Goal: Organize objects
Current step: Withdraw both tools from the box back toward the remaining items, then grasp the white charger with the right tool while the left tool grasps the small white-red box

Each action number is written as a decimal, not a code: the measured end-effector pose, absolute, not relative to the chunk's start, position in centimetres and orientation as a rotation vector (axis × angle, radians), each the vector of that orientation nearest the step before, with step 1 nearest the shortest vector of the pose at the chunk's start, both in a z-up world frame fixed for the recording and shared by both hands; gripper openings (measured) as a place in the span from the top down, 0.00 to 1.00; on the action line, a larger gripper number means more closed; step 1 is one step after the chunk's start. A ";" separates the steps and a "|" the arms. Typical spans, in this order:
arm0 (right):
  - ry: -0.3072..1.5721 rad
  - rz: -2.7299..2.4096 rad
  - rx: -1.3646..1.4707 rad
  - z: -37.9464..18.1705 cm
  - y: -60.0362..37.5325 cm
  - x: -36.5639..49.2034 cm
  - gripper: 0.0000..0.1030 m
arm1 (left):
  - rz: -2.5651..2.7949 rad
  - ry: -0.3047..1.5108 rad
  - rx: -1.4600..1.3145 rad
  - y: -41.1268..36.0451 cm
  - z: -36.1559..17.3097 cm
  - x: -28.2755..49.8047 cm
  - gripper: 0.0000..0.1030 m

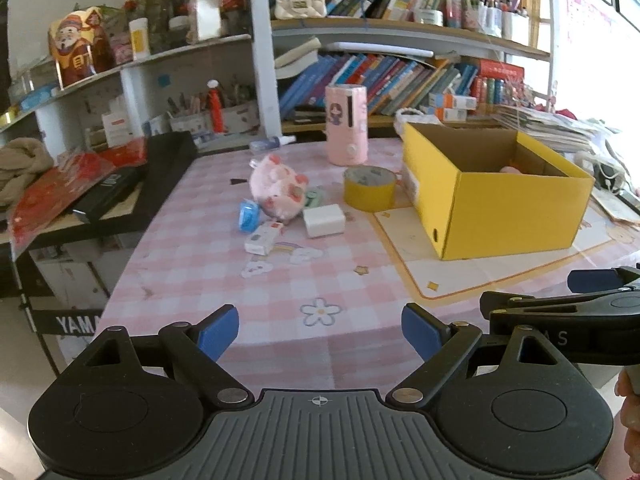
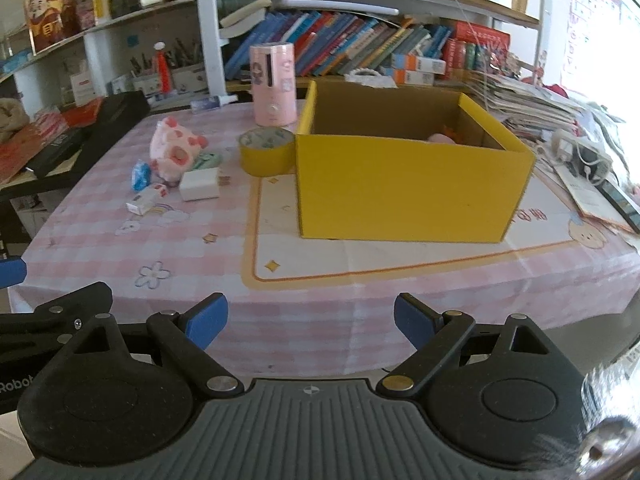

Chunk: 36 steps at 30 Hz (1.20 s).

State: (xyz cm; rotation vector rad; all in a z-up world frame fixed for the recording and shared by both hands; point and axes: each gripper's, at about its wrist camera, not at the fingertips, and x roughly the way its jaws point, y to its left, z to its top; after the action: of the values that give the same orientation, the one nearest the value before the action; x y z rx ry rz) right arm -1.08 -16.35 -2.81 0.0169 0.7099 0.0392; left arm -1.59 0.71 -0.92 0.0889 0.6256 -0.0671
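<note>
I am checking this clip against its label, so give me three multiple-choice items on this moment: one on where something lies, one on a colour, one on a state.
1. Where is the yellow tape roll?
A. inside the box
B. on the tablecloth, to the left of the box as seen here
C. on a bookshelf

2. What colour is the outside of the open box?
A. yellow
B. blue
C. white

3. How does the left gripper stand?
A. clamped on the plush pig
B. shut and empty
C. open and empty

Answers: 1 B, the roll sits on the cloth next to the box's left side. 2 A, the outer walls are yellow. 3 C, the blue pads stand wide apart with only tablecloth between them.
</note>
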 end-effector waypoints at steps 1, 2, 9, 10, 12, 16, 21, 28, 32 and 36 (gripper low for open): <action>0.707 0.045 0.014 -2.7 -16.0 -1.0 0.13 | -0.061 0.623 0.087 1.0 -0.9 -1.7 0.12; 0.704 0.052 0.011 -2.7 -15.7 -1.0 0.13 | -0.055 0.621 0.085 1.3 -0.8 -1.7 0.12; 0.695 0.095 -0.009 -2.4 -13.8 -0.7 0.13 | -0.013 0.614 0.057 3.1 -0.7 -1.9 0.12; 0.696 0.100 -0.012 -2.4 -13.5 -0.7 0.13 | -0.008 0.616 0.053 3.2 -0.7 -1.8 0.12; 0.697 0.109 -0.016 -2.4 -13.2 -0.3 0.13 | 0.000 0.616 0.048 3.5 -0.7 -1.6 0.12; 0.700 0.130 -0.017 -2.5 -12.7 0.5 0.14 | 0.014 0.624 0.041 3.9 -0.9 -1.0 0.12; 0.708 0.171 -0.018 -2.8 -12.1 2.0 0.20 | 0.028 0.635 0.031 4.4 -1.2 0.5 0.12; 0.723 0.238 -0.018 -3.0 -11.1 5.6 0.36 | 0.051 0.644 0.016 4.9 -1.4 3.4 0.12; 0.729 0.283 -0.025 -3.0 -10.5 7.9 0.46 | 0.070 0.651 0.002 5.2 -1.7 5.3 0.13; 0.722 0.307 -0.054 -2.8 -9.7 10.4 0.46 | 0.098 0.659 -0.019 5.7 -2.0 7.4 0.13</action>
State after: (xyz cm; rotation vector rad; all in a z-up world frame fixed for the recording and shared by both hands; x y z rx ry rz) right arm 10.37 -9.69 -2.83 -0.0542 0.7220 0.3066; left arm 7.43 5.70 -1.96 -0.0188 0.6595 0.0978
